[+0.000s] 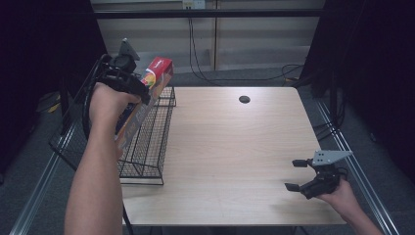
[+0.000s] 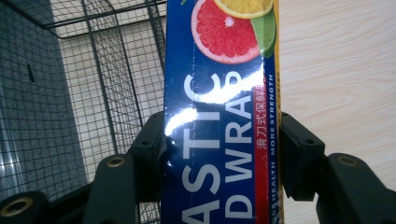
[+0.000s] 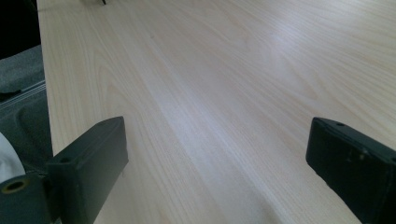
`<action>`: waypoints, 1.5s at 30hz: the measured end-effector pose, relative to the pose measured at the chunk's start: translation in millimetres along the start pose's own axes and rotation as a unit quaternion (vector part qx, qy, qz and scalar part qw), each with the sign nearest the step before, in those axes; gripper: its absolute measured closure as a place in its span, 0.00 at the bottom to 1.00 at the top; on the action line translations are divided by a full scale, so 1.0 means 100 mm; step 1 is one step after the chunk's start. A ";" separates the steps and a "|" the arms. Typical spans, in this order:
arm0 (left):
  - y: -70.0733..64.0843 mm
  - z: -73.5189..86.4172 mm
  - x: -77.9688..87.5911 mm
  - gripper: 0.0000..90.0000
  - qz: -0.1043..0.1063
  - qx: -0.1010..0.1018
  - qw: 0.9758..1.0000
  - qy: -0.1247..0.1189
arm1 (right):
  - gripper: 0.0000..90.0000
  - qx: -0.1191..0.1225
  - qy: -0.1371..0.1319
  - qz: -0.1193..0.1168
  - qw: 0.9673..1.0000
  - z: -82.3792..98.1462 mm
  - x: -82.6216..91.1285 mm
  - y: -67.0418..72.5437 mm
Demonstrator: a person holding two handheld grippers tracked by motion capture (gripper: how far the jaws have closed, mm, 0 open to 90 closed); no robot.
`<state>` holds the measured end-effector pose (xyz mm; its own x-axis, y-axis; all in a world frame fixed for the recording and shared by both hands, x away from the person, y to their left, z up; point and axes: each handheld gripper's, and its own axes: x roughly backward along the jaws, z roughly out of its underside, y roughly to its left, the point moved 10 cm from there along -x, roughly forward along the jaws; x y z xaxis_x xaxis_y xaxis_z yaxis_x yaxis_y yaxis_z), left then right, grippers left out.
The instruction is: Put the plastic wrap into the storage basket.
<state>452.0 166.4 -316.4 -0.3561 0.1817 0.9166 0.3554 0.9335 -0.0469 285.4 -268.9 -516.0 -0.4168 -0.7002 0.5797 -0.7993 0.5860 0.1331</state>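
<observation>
While the left gripper point(image 1: 142, 90) hangs above the wire basket point(image 1: 147, 147) at the table's left edge, its jaws are clamped on the two long sides of a plastic wrap box point(image 1: 151, 83), a long blue carton printed with citrus slices. In the left gripper view the box point(image 2: 219, 130) runs straight up between the black pads, which press on it from either side, with the basket's mesh point(image 2: 93, 84) to one side of it and bare wood to the other. From the high view the box slants, its red far end raised above the basket's far rim and its near end dipping toward the basket's inside, though the person's left hand point(image 1: 105, 103) covers where that end sits, so I cannot tell whether it touches the wire. The lift looks done and the carton seems poised at the basket; what is left, by my reading, is to lower it fully inside, or draw it clear, and then let go. Over at the near right corner of the table point(image 1: 235, 147), the right gripper point(image 1: 296, 175) rests low with its jaws spread wide and nothing between them; its own view looks past both pads point(image 3: 88, 163) onto plain wood. A small dark round hole point(image 1: 244, 99) marks the far side of the tabletop, well apart from both grippers.
</observation>
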 end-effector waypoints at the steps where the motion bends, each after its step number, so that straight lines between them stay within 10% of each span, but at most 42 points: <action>1: 0.03 0.02 0.02 0.49 -0.004 0.001 1.000 0.002 | 0.06 0.001 -0.001 -0.001 1.000 0.00 0.00 0.00; 45: 0.54 0.24 0.12 0.49 -0.044 0.063 0.997 -0.005 | 0.06 0.000 -0.001 -0.001 1.000 0.00 0.00 0.01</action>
<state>446.5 226.0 -317.2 -0.3895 0.0999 0.9156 0.2111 0.9773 -0.0168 284.7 -268.4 -515.3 -0.4163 -0.7023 0.5774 -0.8001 0.5847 0.1344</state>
